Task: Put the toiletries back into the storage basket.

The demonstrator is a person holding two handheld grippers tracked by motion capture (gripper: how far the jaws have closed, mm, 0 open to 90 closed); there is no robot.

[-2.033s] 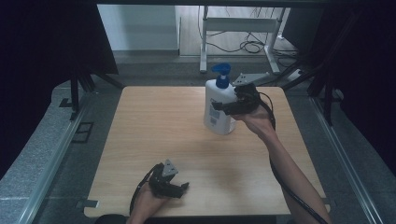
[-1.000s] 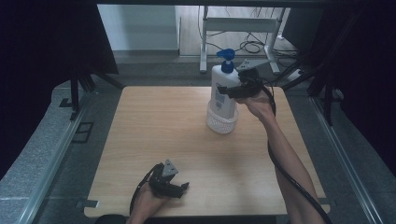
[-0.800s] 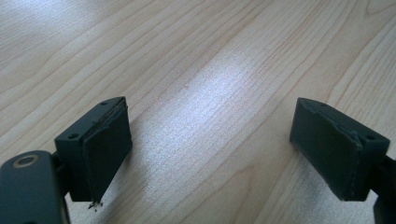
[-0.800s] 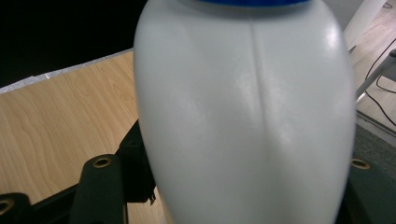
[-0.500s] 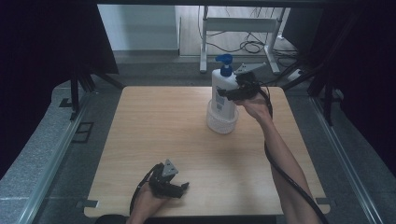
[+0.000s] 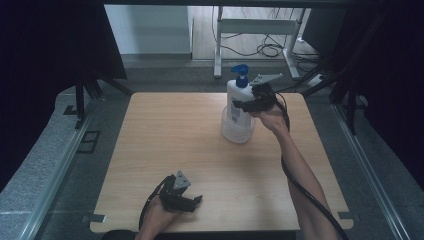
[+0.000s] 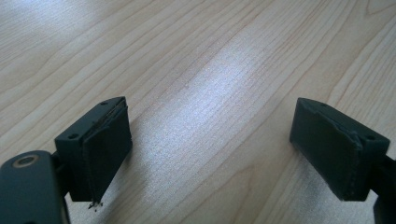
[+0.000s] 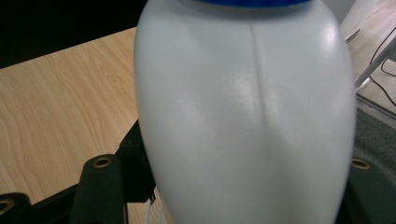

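Note:
A white pump bottle point(image 6: 235, 97) with a blue pump head stands upright over a clear round tub point(image 6: 238, 131) at the back right of the wooden table point(image 6: 170, 130). Its base is down in the tub's mouth. My right gripper point(image 6: 248, 105) is shut on the bottle's body from the right side. In the right gripper view the bottle point(image 8: 243, 116) sits between the two black jaws. Near the front edge my left gripper point(image 6: 194, 202) lies in the person's hand, open, with bare wood between its fingers point(image 7: 105, 149).
A metal stand point(image 6: 260, 27) and loose cables lie on the floor beyond the table's far edge. Dark curtains hang on both sides, and grey rails run along the table's left and right. The right gripper's cable point(image 6: 300, 190) trails along the forearm.
The right gripper has brought the bottle down, so it sits lower over the clear tub than a second ago. The left gripper has stayed where it was.

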